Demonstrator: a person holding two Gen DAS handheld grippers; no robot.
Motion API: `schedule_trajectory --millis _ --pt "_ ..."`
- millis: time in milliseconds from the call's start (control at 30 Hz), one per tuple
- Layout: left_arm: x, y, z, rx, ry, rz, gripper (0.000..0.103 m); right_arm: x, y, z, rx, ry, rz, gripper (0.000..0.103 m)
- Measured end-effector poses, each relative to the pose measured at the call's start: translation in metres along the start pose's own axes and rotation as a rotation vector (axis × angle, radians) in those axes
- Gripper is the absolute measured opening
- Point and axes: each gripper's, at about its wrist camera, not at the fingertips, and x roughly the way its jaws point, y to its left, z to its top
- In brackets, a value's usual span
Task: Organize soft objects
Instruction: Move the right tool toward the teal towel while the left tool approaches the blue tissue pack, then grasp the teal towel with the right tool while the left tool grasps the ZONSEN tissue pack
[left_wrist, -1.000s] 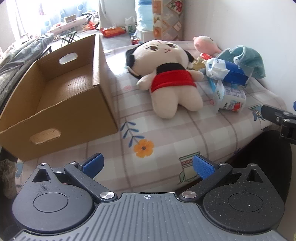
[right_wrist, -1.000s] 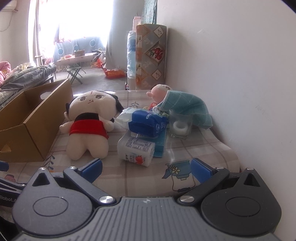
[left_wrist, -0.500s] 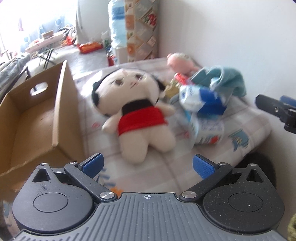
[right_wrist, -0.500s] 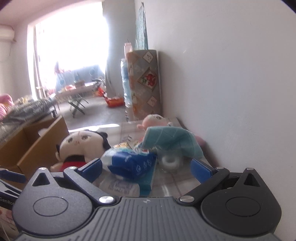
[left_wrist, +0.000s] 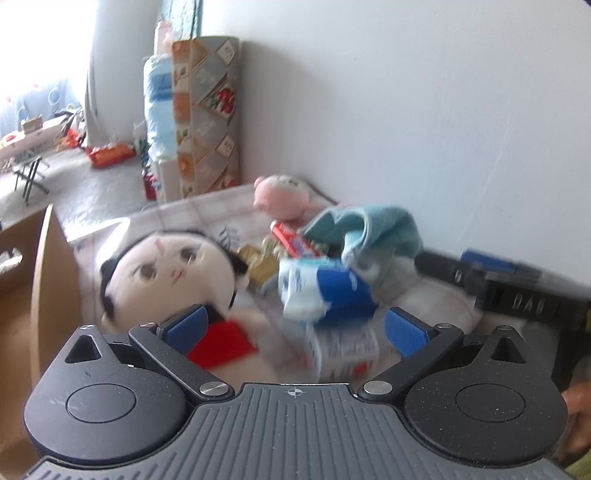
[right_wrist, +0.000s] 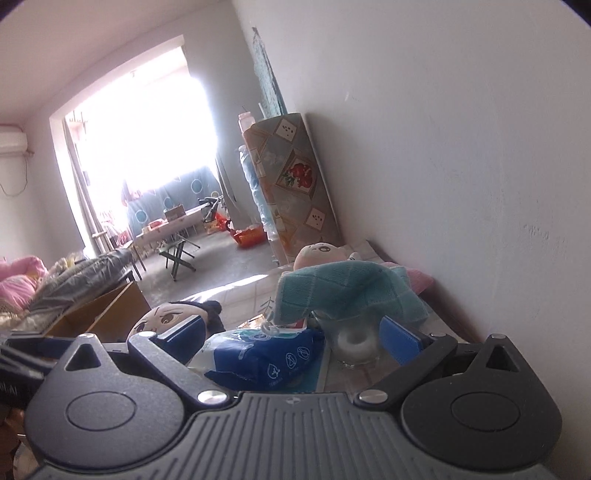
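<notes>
Both tools gape wide, left tool (left_wrist: 293, 326) and right tool (right_wrist: 291, 334) empty; plush doll (left_wrist: 173, 273) looks light, squashy — pinch its red belly.

teal checked cloth (right_wrist: 347, 291), red-skirted doll (left_wrist: 173, 277), pink plush (left_wrist: 282, 195)

Your left gripper (left_wrist: 295, 326) has its jaws spread wide, nothing between them. Past them lies the big doll (left_wrist: 168, 275) in red, face up. Just right of it, a blue-and-white pack (left_wrist: 325, 288). Behind: teal cloth (left_wrist: 373, 229), pink plush (left_wrist: 282, 195). Cardboard box (left_wrist: 40, 291) at left. Your right gripper (left_wrist: 517, 291) shows at right, blurred.
</notes>
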Motion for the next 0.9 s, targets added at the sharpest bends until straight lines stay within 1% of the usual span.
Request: schedule_trajectory --millis 67,100,167,233,300,367,433,533,600,633,667,733,767,900 --pt "0.007 -0.001 0.01 0.01 -0.016 -0.01 0.101 0.007 -0.009 -0.002 0.024 0.009 -0.004 0.09" --pt "0.012 -0.001 0.015 0.008 -0.017 -0.013 0.102 0.011 -0.014 -0.002 0.04 0.014 -0.007 0.089" --pt "0.023 0.001 0.027 -0.009 -0.017 -0.024 0.101 0.017 -0.024 -0.001 0.072 0.021 -0.005 0.077" --pt "0.036 0.006 0.037 -0.04 -0.001 -0.052 0.102 0.02 -0.033 0.002 0.093 0.018 -0.015 0.074" --pt "0.051 0.009 0.047 -0.07 0.034 -0.096 0.102 0.023 -0.04 0.006 0.1 0.009 -0.028 0.072" --pt "0.065 0.01 0.054 -0.099 0.074 -0.134 0.102 0.025 -0.043 0.011 0.078 -0.005 -0.042 0.069" --pt "0.074 0.01 0.059 -0.11 0.093 -0.146 0.102 0.026 -0.042 0.016 0.037 -0.025 -0.06 0.068" --pt "0.082 0.009 0.064 -0.106 0.101 -0.135 0.102 0.03 -0.044 0.027 0.016 -0.031 -0.042 0.068" --pt "0.087 0.006 0.064 -0.095 0.114 -0.133 0.102 0.039 -0.045 0.035 0.003 -0.002 -0.026 0.072" --pt "0.089 0.005 0.063 -0.088 0.124 -0.13 0.102 0.044 -0.044 0.038 -0.007 0.01 -0.025 0.079" --pt "0.091 0.003 0.061 -0.078 0.131 -0.126 0.102 0.05 -0.044 0.042 -0.017 0.022 -0.022 0.089" --pt "0.089 -0.001 0.056 -0.062 0.132 -0.121 0.102 0.059 -0.042 0.046 -0.033 0.041 -0.016 0.098" --pt "0.088 -0.002 0.053 -0.056 0.131 -0.124 0.102 0.063 -0.04 0.048 -0.048 0.048 -0.012 0.1" --pt "0.083 -0.003 0.046 -0.056 0.126 -0.132 0.102 0.09 -0.035 0.05 -0.113 0.105 -0.029 0.099"
